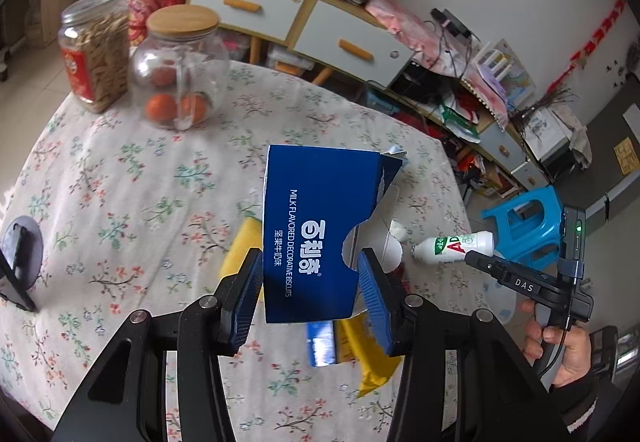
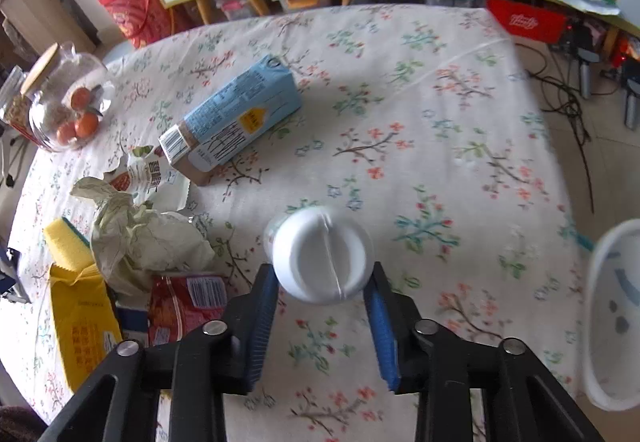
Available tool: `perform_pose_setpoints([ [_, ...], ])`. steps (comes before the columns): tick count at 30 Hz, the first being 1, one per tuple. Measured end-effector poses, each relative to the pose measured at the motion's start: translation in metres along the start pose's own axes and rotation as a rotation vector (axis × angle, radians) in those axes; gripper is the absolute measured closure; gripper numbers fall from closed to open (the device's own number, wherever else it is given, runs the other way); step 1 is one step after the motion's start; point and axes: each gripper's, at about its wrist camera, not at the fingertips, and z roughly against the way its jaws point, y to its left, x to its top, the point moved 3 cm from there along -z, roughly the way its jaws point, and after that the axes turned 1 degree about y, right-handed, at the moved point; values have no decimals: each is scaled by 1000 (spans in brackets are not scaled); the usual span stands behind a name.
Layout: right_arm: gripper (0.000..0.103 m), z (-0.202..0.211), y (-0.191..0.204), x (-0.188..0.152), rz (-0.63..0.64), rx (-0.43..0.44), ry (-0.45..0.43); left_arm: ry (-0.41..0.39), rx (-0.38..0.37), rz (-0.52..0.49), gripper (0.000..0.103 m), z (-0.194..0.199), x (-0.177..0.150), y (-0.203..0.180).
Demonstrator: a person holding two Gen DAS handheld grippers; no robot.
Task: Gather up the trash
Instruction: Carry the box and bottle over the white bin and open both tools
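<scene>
Left gripper (image 1: 310, 278): your pads sit against both sides of the blue biscuit box (image 1: 316, 238), about half closed, and the box hangs clear above the bench (image 1: 120, 202).
Box axis: its long side runs away from you along the gripper's line, torn open end farthest out.
Right gripper (image 2: 322, 294): your blue pads clamp the white bottle (image 2: 322, 256) on both flanks, partly closed around it.
Bottle axis: it points straight away from the gripper, white end toward the camera; from the left wrist view it juts out past the bench edge, label showing (image 1: 456, 246).
Bin: the white tub (image 2: 616, 314) shows at the right edge of the right wrist view, just beyond the bench edge, so your right gripper looks the nearer one to it.
Coming move, as I judge it: swing the bottle rightward over the tub rim, then bring the box after it.
Left on the bench: milk carton (image 2: 236, 118), crumpled paper (image 2: 140, 234), yellow bag (image 2: 80, 326), red wrapper (image 2: 184, 306), all to your left.
</scene>
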Motion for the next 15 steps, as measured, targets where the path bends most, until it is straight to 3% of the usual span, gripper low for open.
perform_pose_setpoints([
  [15,70,33,-58,-45,-89,-13,-3,66,-66,-114,53,-34,-27,-92],
])
